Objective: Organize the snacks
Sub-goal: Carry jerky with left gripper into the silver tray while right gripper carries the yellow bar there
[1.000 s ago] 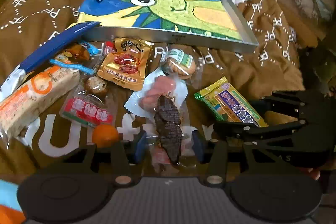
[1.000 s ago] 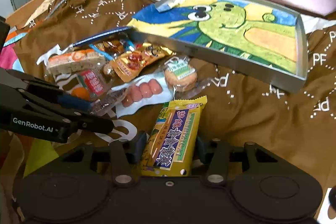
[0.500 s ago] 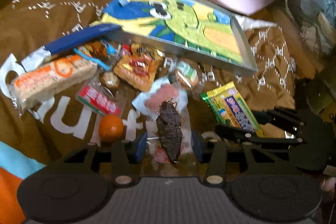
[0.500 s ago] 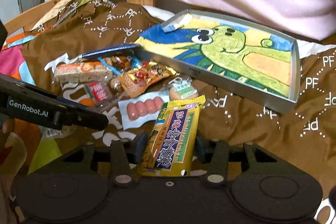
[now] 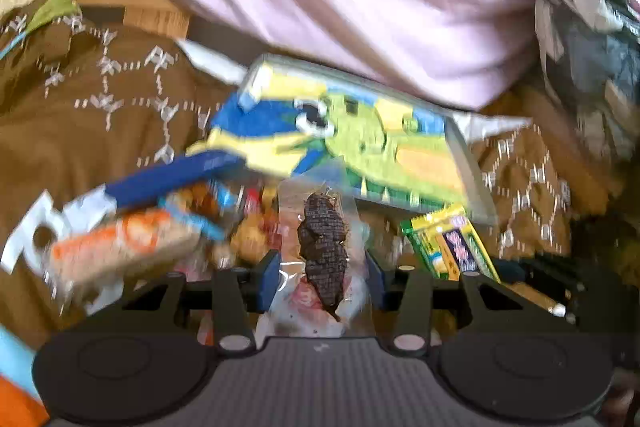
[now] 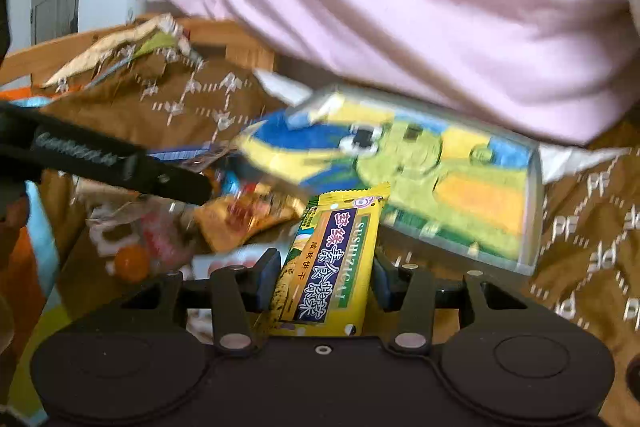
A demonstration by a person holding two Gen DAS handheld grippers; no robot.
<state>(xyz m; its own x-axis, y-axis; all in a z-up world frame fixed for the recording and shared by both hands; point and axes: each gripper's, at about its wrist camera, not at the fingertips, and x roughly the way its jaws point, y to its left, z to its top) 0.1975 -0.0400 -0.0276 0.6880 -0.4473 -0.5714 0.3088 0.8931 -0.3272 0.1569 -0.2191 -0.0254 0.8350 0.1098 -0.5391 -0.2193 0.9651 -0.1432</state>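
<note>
My left gripper [image 5: 320,279] is shut on a clear packet holding a dark dried snack [image 5: 323,247], lifted above the snack pile. My right gripper [image 6: 325,277] is shut on a yellow biscuit packet [image 6: 334,267], which also shows at the right of the left wrist view as the yellow biscuit packet [image 5: 452,247]. Beyond both lies a shallow metal tray [image 5: 476,183] with a green cartoon picture inside, seen again in the right wrist view as the tray [image 6: 534,211]. The left gripper's black arm [image 6: 100,163] crosses the right wrist view at left.
Loose snacks lie on the brown patterned cloth [image 5: 80,131]: an orange-and-white bar [image 5: 120,251], a blue stick packet [image 5: 172,175], a gold pouch [image 6: 244,223] and a small orange [image 6: 132,261]. A person's pink garment [image 6: 400,7] fills the background behind the tray.
Both grippers have risen and tilted upward with their packets held, so the snack pile sits lower and the pink garment fills more of each view. The current frames are motion-blurred.
</note>
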